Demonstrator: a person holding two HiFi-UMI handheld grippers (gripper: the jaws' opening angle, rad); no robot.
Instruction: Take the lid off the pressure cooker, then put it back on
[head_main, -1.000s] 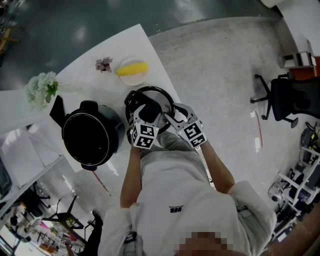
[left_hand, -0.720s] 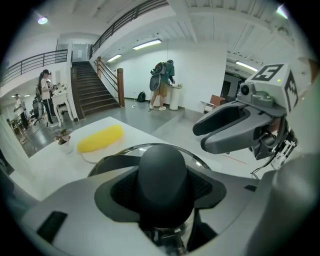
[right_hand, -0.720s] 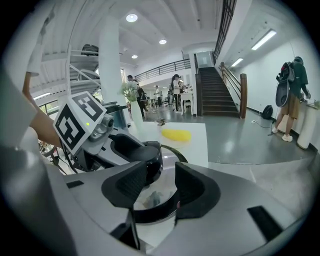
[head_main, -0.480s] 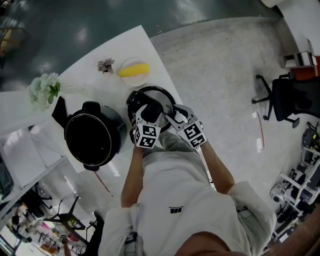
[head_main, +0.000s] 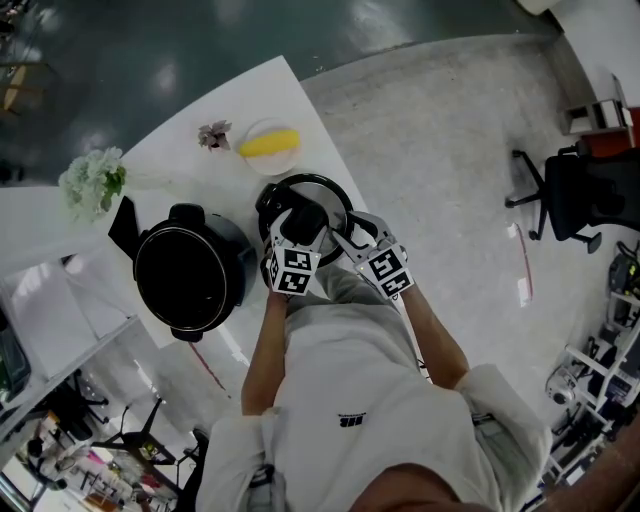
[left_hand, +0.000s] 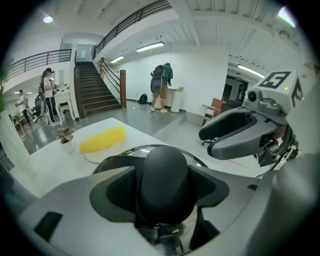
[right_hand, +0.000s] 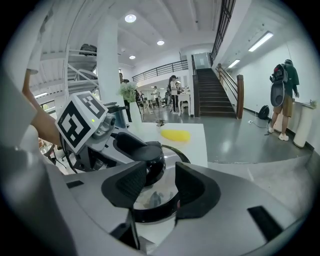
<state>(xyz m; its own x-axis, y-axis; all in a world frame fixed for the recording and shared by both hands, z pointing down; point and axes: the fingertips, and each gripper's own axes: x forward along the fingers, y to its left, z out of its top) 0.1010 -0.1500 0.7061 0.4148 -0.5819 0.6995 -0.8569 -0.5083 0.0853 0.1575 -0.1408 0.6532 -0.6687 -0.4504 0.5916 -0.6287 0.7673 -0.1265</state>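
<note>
Right fingers (right_hand: 194, 187) astride lid (right_hand: 159, 200), knob (right_hand: 152, 162) ahead

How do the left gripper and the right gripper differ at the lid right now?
The left gripper has the black knob of the lid between its jaws, which have just been opening; the right gripper has only the lid's glass and rim showing between its jaws. The left gripper is over the lid's middle, the right gripper at its edge. Both stand open at the lid on the table.

Lid (head_main: 322, 190) near half covered from head view; pot (head_main: 240, 265) interior black, nothing readable; yellow object (head_main: 270, 142) on plate (head_main: 262, 166) unidentifiable.
</note>
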